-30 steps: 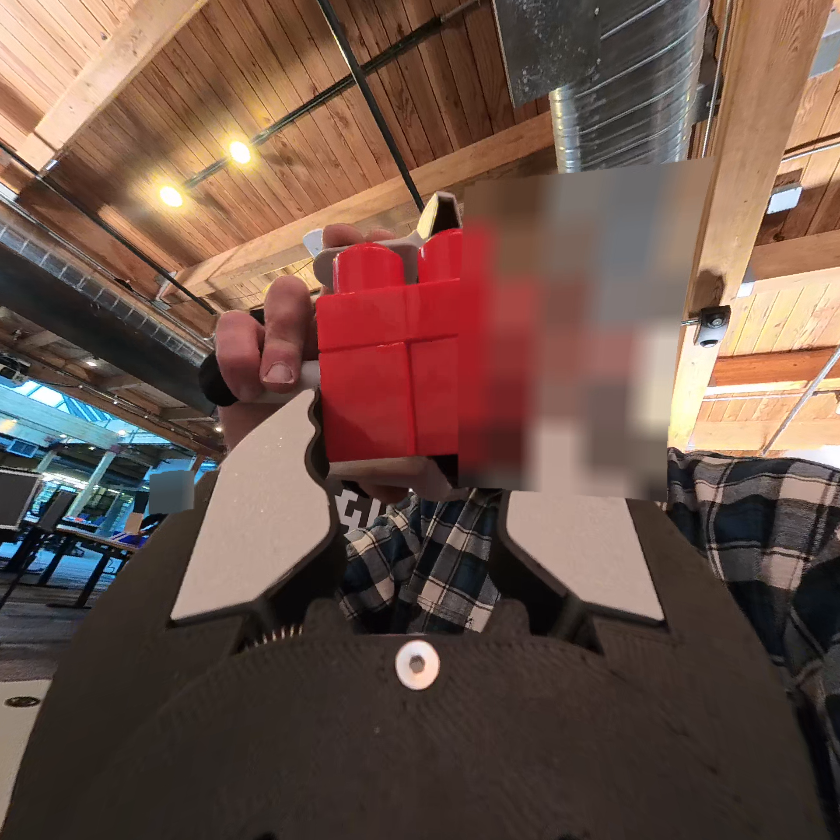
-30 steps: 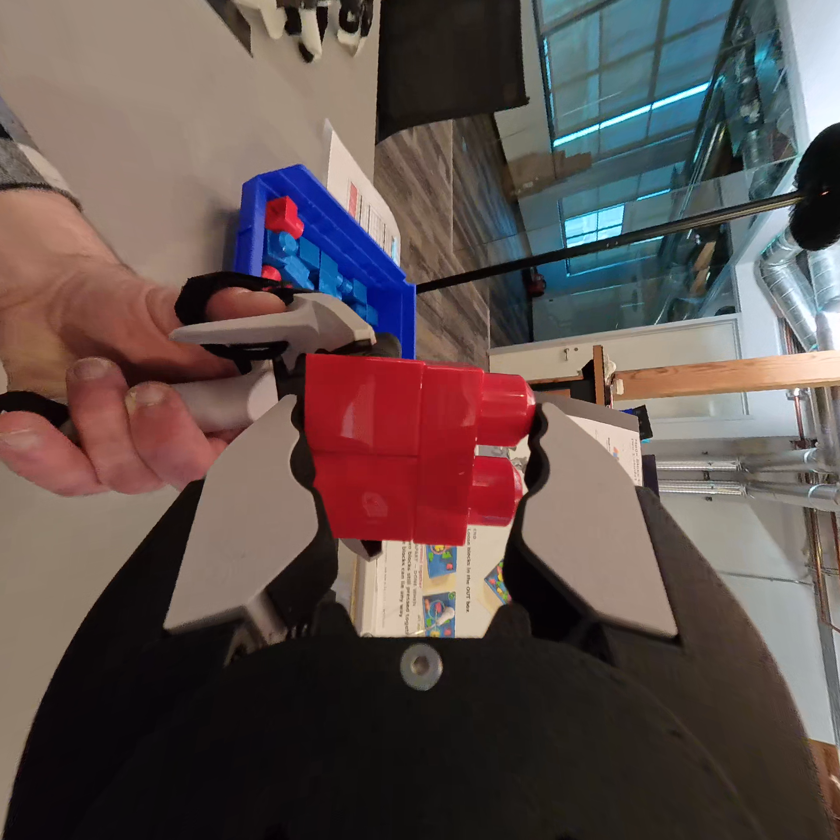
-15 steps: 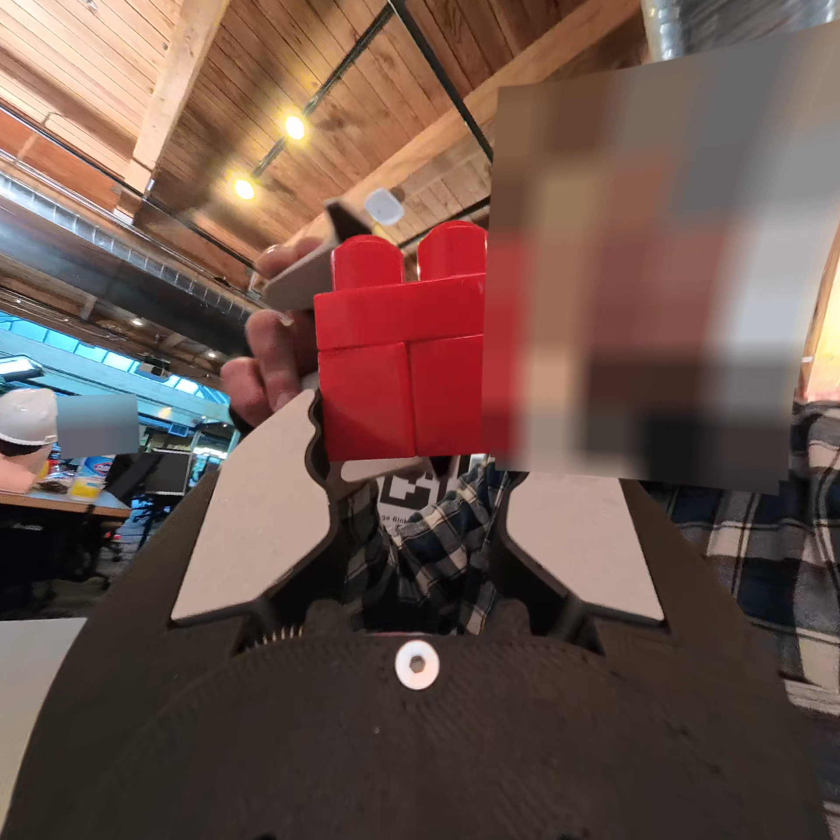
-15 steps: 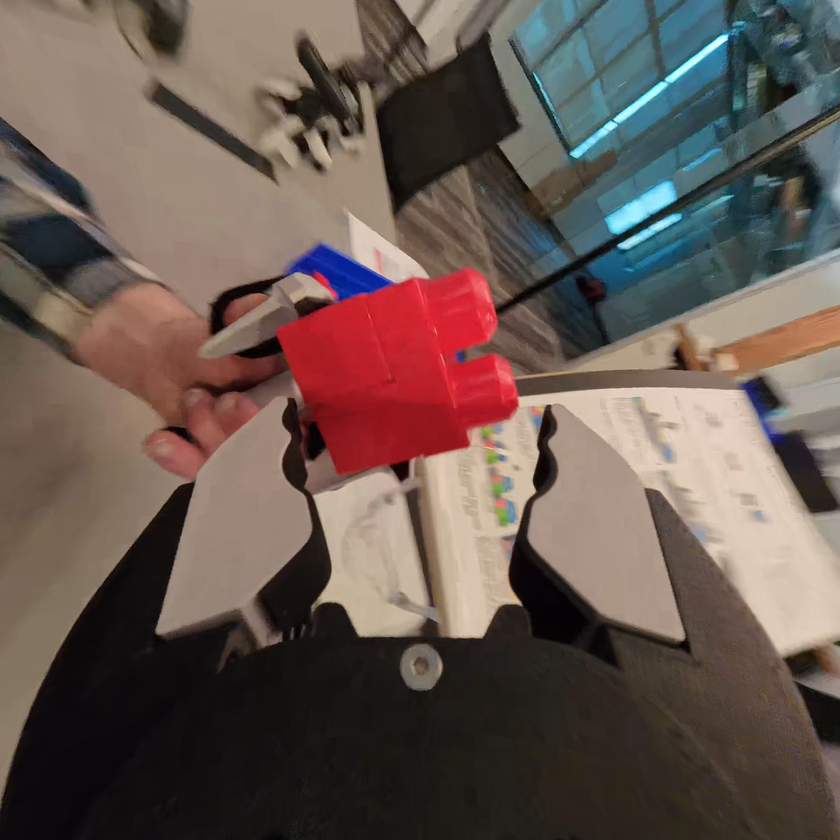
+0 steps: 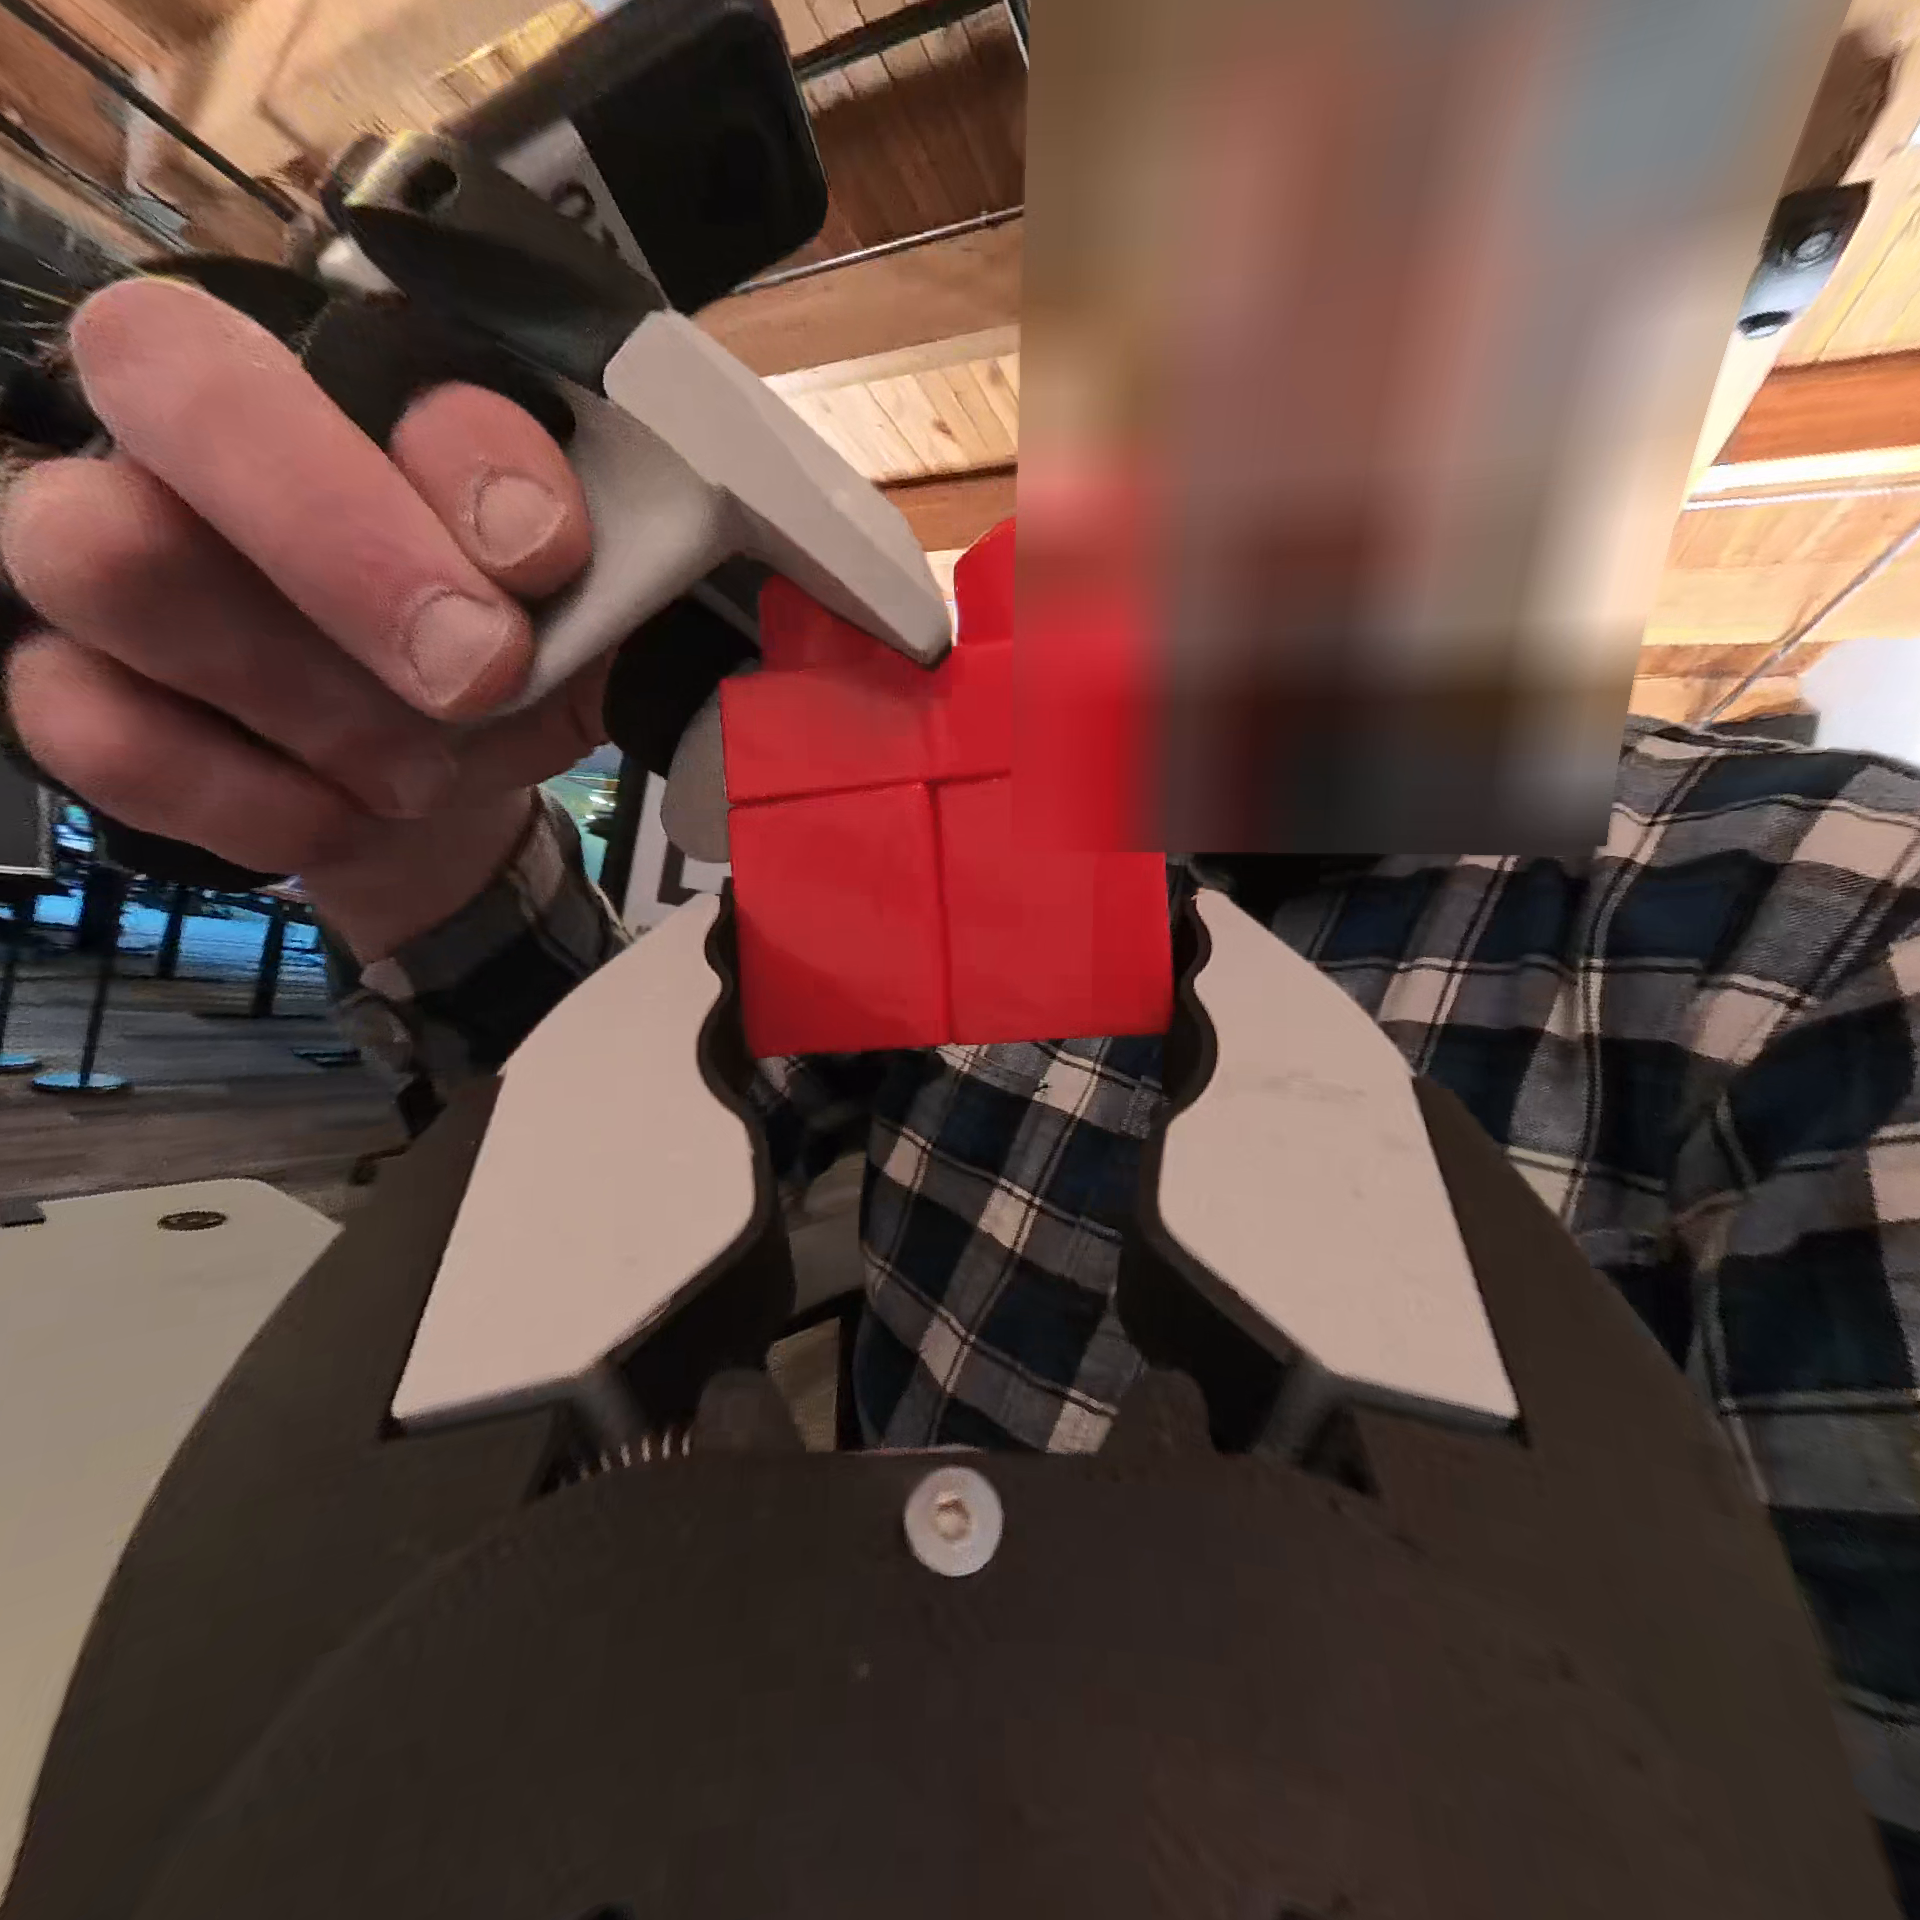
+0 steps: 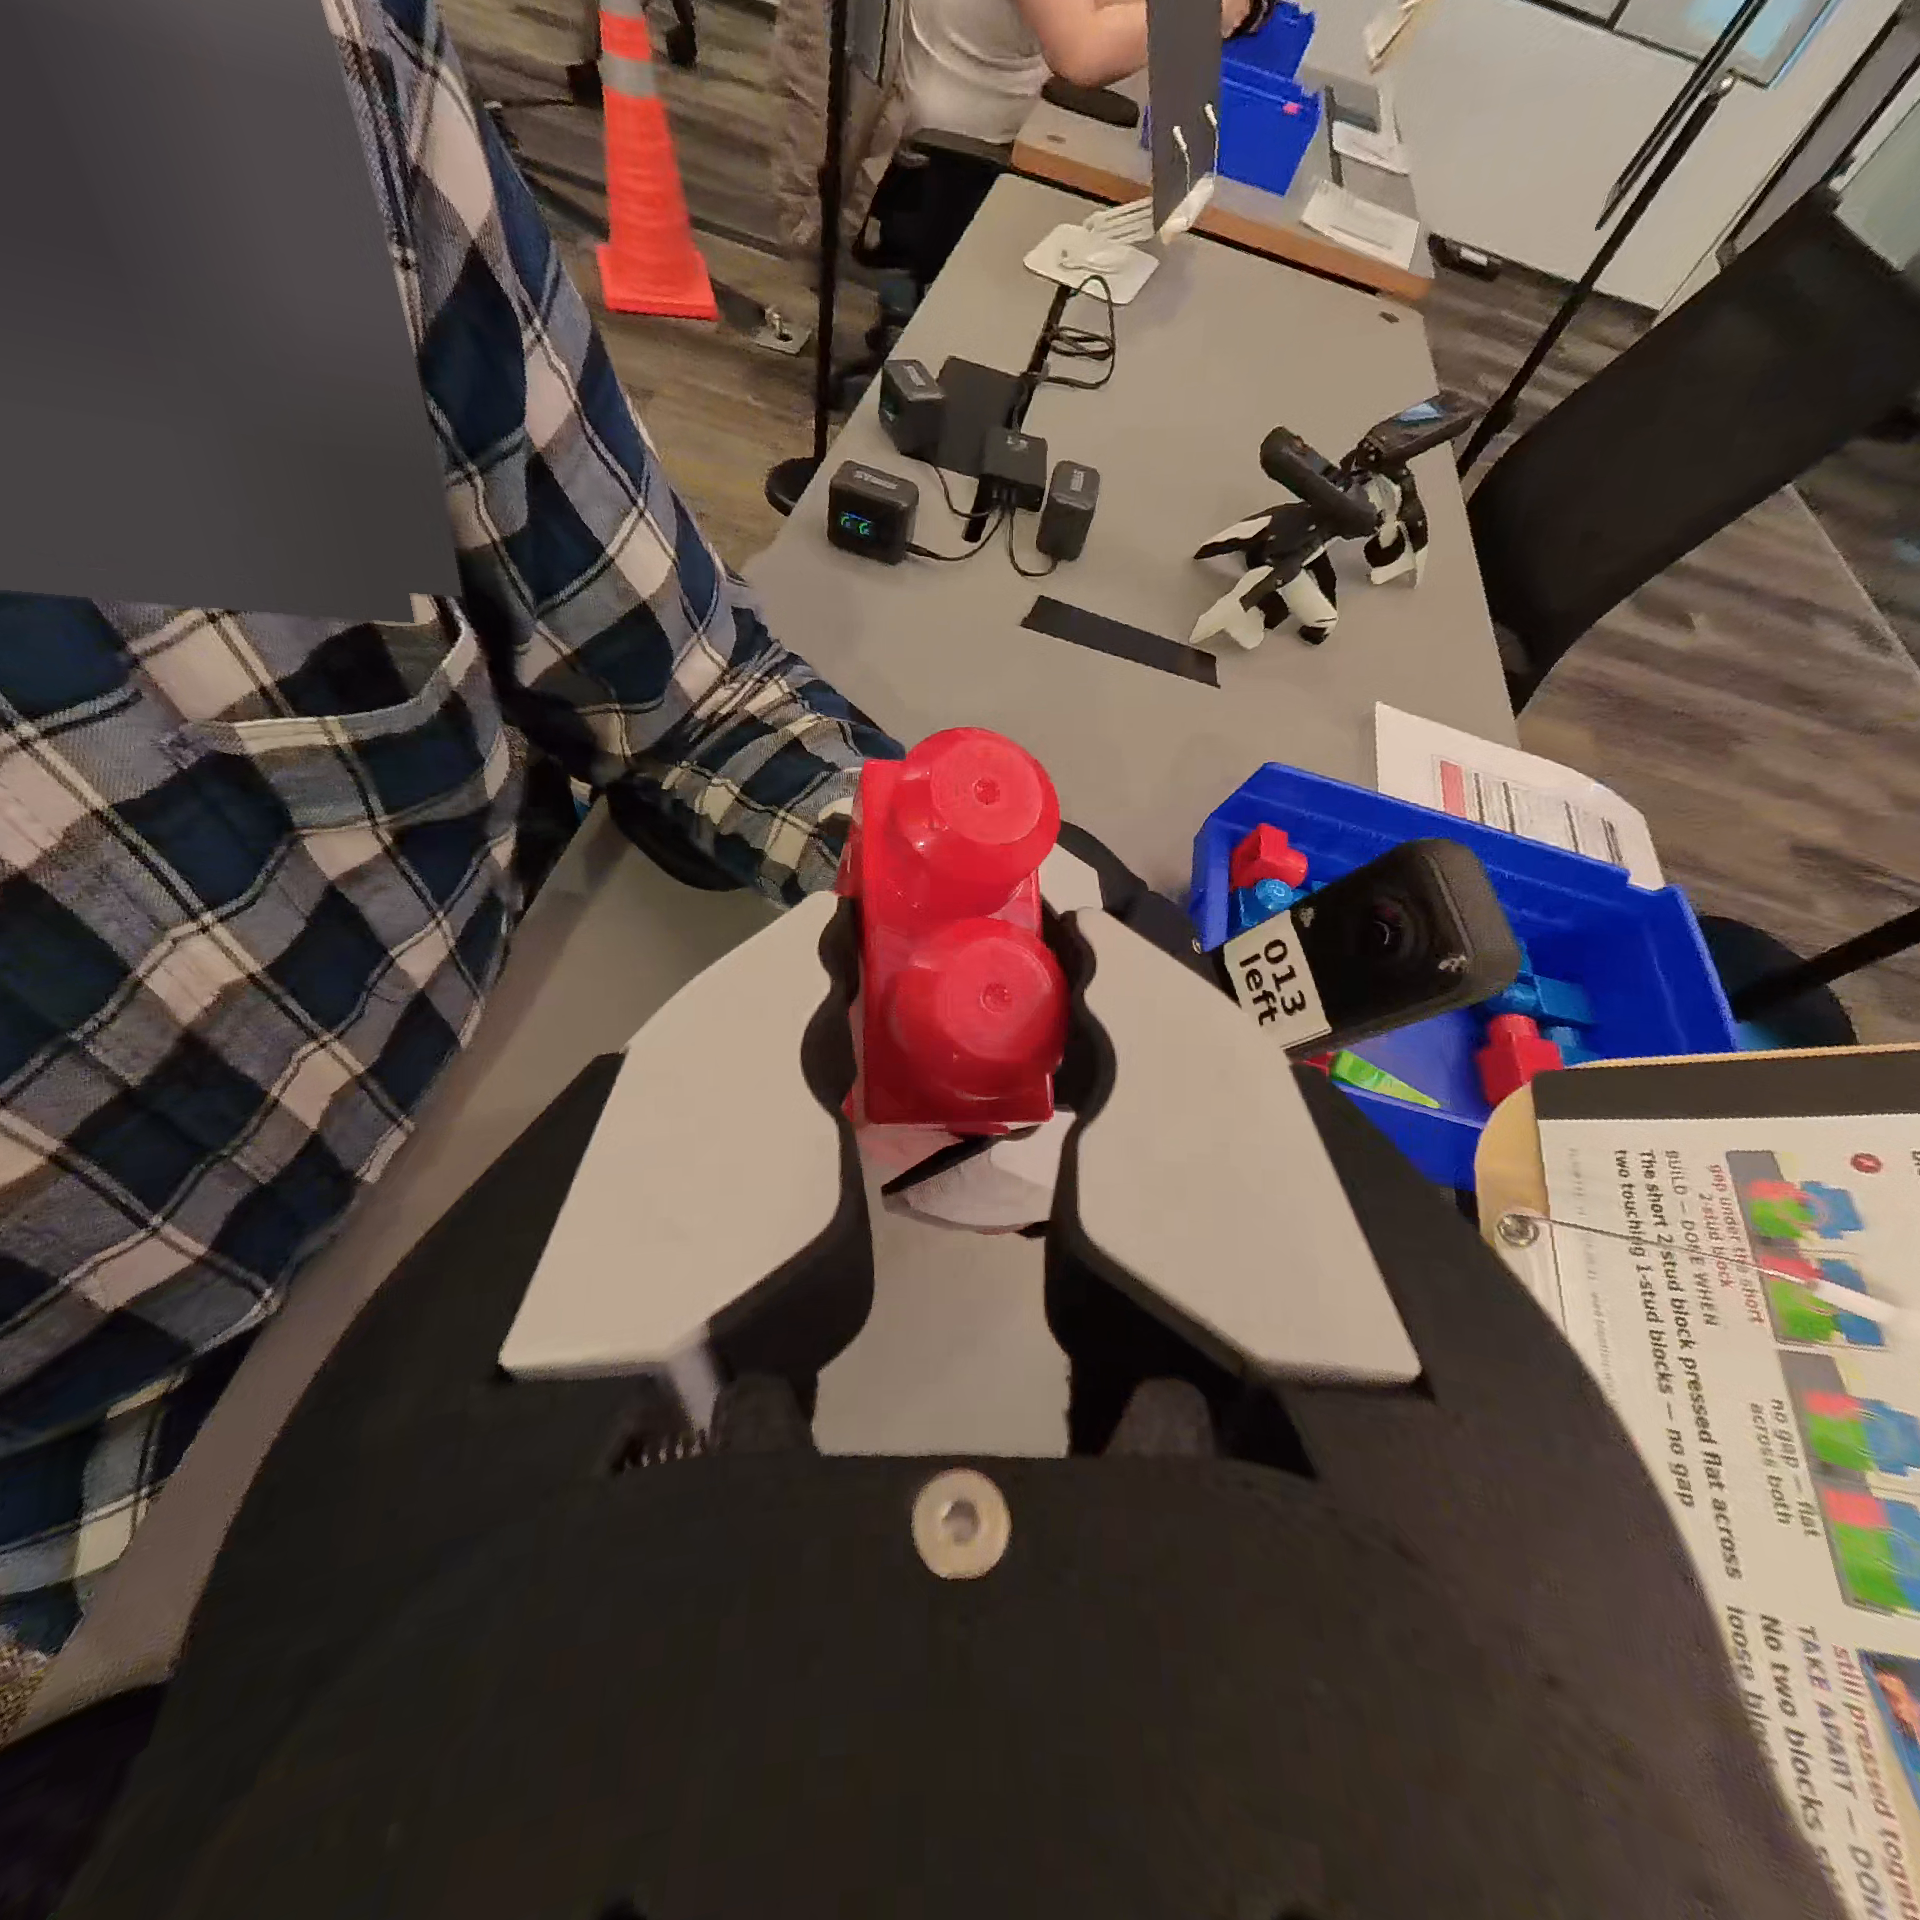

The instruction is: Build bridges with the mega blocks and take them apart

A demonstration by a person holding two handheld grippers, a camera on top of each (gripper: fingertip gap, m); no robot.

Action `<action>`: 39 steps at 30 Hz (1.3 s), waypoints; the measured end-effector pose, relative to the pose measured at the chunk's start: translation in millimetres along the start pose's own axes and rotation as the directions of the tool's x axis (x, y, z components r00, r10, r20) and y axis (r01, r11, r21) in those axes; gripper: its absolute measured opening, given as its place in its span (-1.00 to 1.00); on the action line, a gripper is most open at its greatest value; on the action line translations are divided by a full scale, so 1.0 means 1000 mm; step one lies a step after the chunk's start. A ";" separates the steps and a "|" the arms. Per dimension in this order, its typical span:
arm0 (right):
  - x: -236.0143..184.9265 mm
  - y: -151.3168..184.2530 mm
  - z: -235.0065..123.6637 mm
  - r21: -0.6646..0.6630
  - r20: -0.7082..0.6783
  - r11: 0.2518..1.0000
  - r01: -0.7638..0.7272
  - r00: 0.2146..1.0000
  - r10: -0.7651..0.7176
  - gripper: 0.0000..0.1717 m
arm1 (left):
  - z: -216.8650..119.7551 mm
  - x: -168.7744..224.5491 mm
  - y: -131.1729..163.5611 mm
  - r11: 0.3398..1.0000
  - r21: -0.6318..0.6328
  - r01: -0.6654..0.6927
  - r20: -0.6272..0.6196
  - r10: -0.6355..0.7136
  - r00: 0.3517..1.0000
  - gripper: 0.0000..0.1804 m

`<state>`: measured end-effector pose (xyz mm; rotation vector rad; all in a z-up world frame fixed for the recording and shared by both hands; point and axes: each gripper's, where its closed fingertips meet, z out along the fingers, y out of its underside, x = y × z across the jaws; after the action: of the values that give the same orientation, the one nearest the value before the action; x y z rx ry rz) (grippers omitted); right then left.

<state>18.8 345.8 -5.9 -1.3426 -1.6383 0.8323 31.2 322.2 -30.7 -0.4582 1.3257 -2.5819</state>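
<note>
Okay, right gripper (image 6: 956, 935): you have it narrow, pads clamped across the short width of the red plastic two-stud block (image 6: 966, 914), studs facing its camera.
Left gripper (image 5: 951, 935): jaws wide, flanking the two red one-stud blocks (image 5: 842, 914) under it. Cannot tell if the pads press.
Stack location: in the air between both tools, over the near edge of the grey table (image 6: 1195, 343).
Key relation: the top block's long axis runs along your right fingers and spans your left fingers side to side. The lower pair sits toward your left tool.
Next move, likely: pull straight apart along the studs.
Blue plastic bin (image 6: 1621, 914): near the table's right edge, loose blocks inside.
Labels: white sticker (image 6: 1273, 982) on the left tool's black camera and a printed instruction sheet (image 6: 1766, 1351). Wording not transcribed.
</note>
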 end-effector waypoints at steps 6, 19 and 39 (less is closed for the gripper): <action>0.027 0.000 -0.020 0.151 -0.141 0.982 -0.117 0.980 0.138 -0.59 | -0.020 -0.013 -0.031 0.985 0.171 -0.036 0.123 0.015 0.992 -0.15; 0.068 0.018 -0.054 0.594 -0.216 0.748 -0.296 0.837 0.503 -0.61 | -0.041 -0.040 -0.068 0.858 -0.169 -0.486 0.698 0.452 0.555 -0.35; 0.058 0.022 -0.046 0.501 -0.211 0.792 -0.350 0.837 0.504 -0.60 | -0.037 -0.048 -0.056 0.931 -0.181 -0.318 0.705 0.348 0.618 -0.60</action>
<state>65.3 406.7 5.5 -1.4447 -0.8038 1.0974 60.2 397.1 -13.6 -1.0097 1.0211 -1.7414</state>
